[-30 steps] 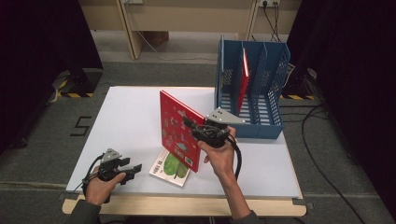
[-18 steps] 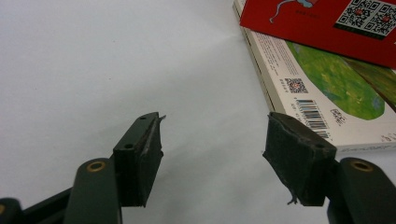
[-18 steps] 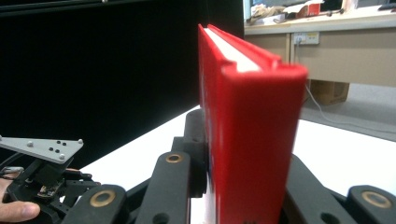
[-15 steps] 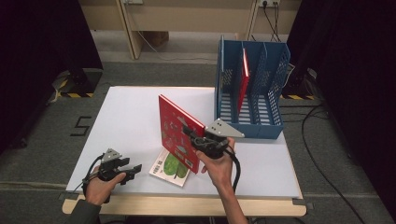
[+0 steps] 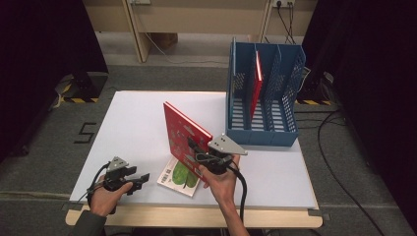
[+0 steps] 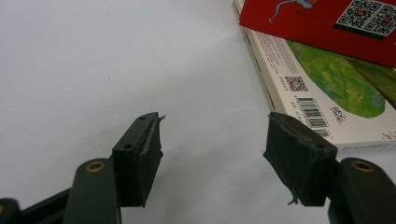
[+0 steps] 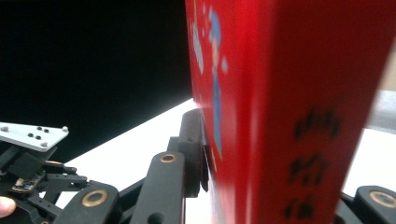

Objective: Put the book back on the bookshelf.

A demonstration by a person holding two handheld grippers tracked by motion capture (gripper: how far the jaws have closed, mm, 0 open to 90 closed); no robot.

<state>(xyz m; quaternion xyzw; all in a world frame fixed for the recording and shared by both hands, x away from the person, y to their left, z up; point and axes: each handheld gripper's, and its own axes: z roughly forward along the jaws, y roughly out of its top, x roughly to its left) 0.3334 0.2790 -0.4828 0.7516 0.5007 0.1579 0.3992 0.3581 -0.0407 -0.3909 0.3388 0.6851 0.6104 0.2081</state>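
Right gripper (image 5: 196,150) grasps the red book (image 5: 184,132), which stands tilted on its lower edge at the middle of the white table (image 5: 133,123), over a green book (image 5: 179,176) lying flat; its jaws have just been opening slightly. Left gripper (image 5: 140,178) rests released near the front left, with nothing between its jaws.

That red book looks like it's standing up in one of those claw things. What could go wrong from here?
1. The right claw has just been opening around the tilted red book; if the grip loosens further, the book could tip over.
2. It would likely drop onto the green-covered book lying flat beneath it and knock it askew.
3. The left claw waits open near that flat book, so a falling book might strike it.
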